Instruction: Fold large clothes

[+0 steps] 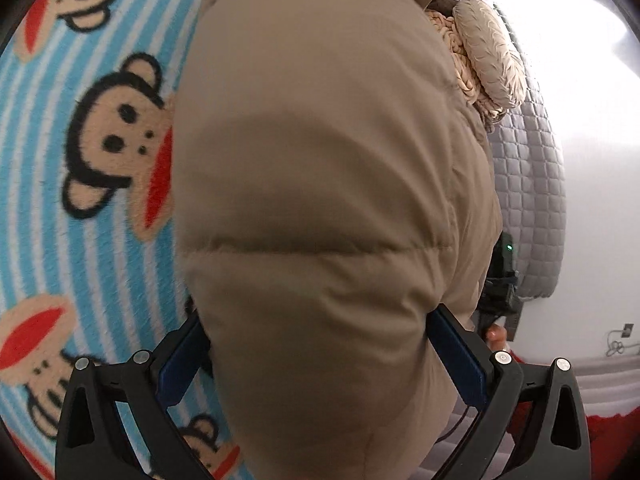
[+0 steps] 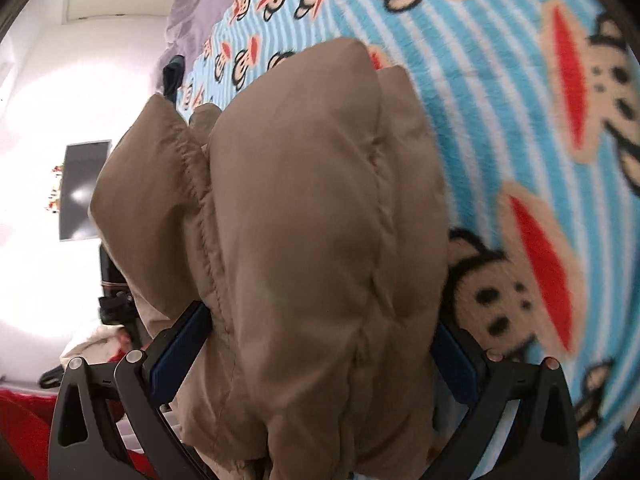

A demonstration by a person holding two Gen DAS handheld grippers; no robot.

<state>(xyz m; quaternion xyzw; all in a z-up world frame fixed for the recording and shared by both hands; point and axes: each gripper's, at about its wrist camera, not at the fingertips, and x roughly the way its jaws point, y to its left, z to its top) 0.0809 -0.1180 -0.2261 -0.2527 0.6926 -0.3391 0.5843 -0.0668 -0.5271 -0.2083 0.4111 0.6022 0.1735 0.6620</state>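
Observation:
A tan puffy quilted jacket (image 1: 320,184) fills the middle of the left wrist view. My left gripper (image 1: 320,344) is shut on a thick fold of it, the blue pads pressed against both sides. The same jacket (image 2: 312,220) fills the right wrist view, bunched in padded folds with a stitched seam. My right gripper (image 2: 320,344) is shut on it the same way. Both grippers hold the jacket over a blue striped monkey-print blanket (image 1: 80,160), which also shows in the right wrist view (image 2: 520,140).
A cream fuzzy garment (image 1: 488,60) lies on a grey quilted cover (image 1: 532,200) at the right. A black device with a green light (image 1: 504,272) stands by the bed edge. A dark panel (image 2: 82,188) hangs on the white wall. Red fabric (image 2: 24,432) shows low left.

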